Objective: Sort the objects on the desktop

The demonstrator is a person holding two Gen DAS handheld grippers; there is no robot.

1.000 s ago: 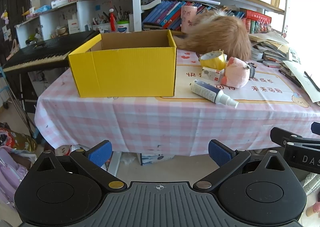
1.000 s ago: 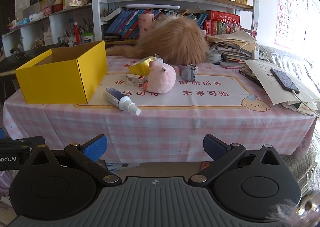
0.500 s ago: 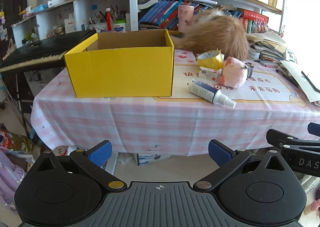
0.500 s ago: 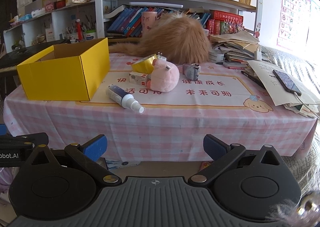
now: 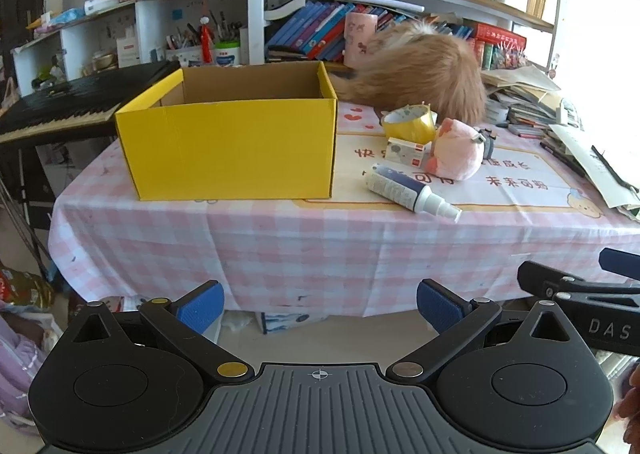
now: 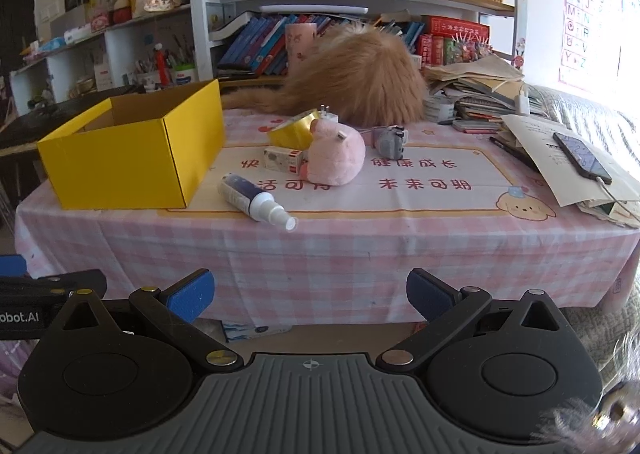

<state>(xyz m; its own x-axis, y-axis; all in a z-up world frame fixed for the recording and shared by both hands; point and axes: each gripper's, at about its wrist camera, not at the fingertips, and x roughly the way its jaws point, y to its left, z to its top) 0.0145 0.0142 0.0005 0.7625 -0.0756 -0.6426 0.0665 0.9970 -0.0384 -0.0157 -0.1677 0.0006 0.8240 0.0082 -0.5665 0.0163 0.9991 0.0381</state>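
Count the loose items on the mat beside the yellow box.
5: spray bottle nearest the front edge, small carton, pink plush, gold tape roll, grey toy rightmost. The plush may hide more.

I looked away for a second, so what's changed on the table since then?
Both grippers, left and right, moved closer to the table, open and empty. The box, bottle, plush and tape stayed put.
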